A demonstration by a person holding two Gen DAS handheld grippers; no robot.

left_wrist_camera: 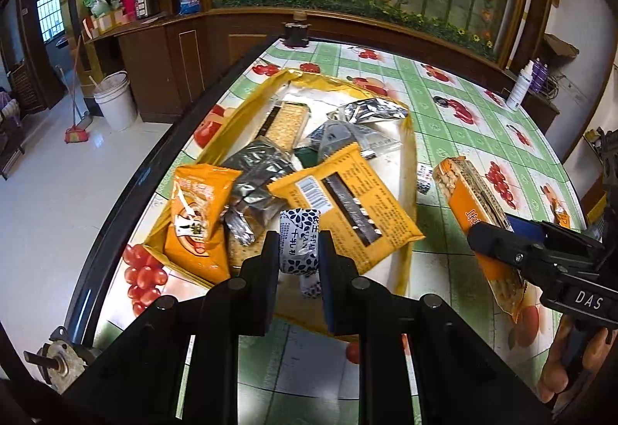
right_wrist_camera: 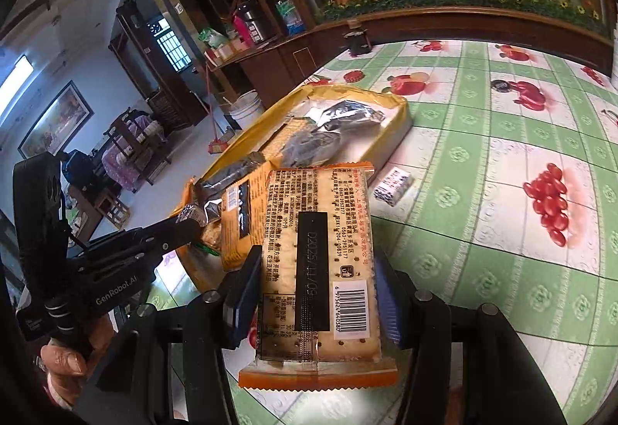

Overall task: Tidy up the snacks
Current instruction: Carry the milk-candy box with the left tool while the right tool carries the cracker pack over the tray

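My left gripper is shut on a small white candy with a dark blue pattern, held over the near end of a yellow tray full of snack packets. The tray holds orange cracker packs, silver wrappers and a clear cracker pack. My right gripper is shut on an orange cracker packet, held above the table right of the tray; it also shows in the left wrist view. A second patterned candy lies on the tablecloth beside the tray.
The table has a green checked cloth with fruit pictures. A dark jar stands at its far edge, a white spray bottle at the far right. A white bucket and broom stand on the floor to the left.
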